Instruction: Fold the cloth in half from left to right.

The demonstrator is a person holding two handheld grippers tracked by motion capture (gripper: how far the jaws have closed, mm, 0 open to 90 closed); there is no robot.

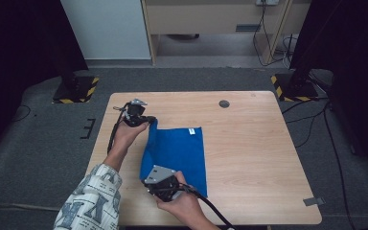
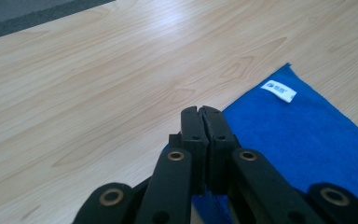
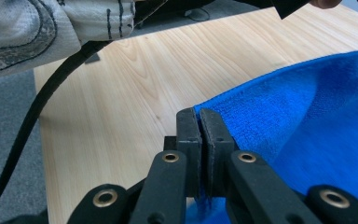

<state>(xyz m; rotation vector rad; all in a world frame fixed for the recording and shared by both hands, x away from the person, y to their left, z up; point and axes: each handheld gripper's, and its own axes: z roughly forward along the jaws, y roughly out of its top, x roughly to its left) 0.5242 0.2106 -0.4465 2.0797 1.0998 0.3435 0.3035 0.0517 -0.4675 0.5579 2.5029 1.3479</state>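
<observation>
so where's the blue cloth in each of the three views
High view: the blue cloth lies left of the table's middle, between both grippers.
Left gripper view: lower right, a corner pinched in the shut jaws.
Right gripper view: right half, its edge lifted and pinched in the shut jaws.
Shared landmark: the light wooden table.
</observation>
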